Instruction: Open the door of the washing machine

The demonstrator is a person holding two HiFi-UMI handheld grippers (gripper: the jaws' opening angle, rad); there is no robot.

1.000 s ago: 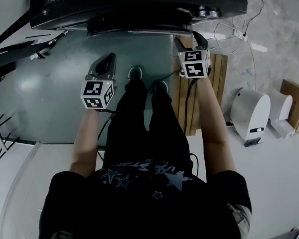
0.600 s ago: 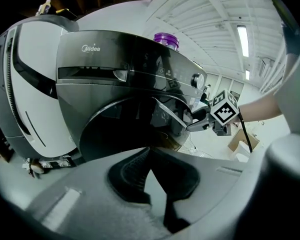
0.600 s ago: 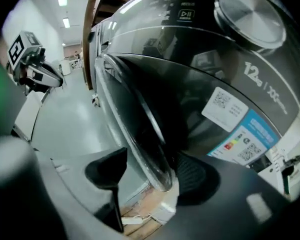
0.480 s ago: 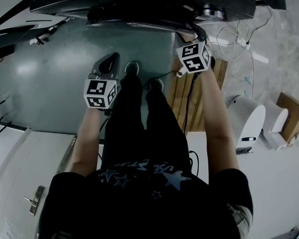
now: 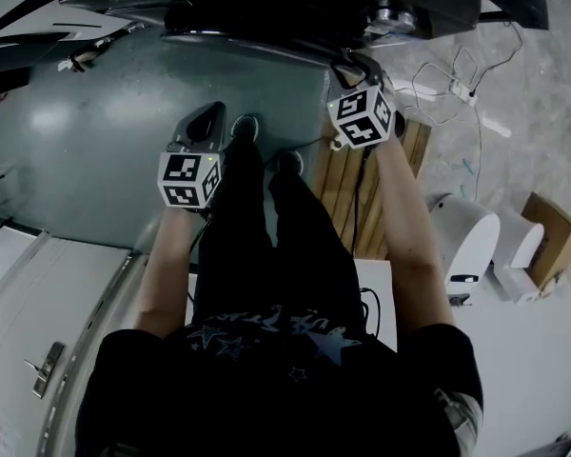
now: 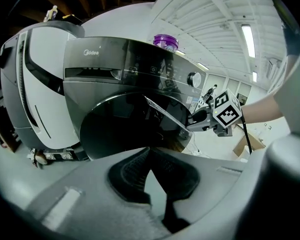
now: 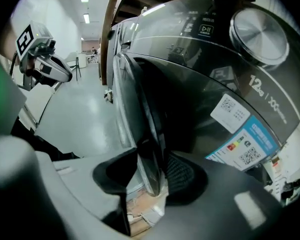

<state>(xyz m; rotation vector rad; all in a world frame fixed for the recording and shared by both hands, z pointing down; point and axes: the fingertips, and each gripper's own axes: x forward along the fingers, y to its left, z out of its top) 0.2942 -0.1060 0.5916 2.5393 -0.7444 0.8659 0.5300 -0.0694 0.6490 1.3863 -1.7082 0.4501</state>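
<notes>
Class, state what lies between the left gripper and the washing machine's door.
Only bare floor separates the left gripper from the door; the head view shows it.

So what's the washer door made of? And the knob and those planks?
Door: dark and glossy, probably glass or plastic; it shows shiny reflections. Knob: silvery with a brushed-metal look, maybe coated plastic. Planks: bare wood, pale brown slats with gaps.
</notes>
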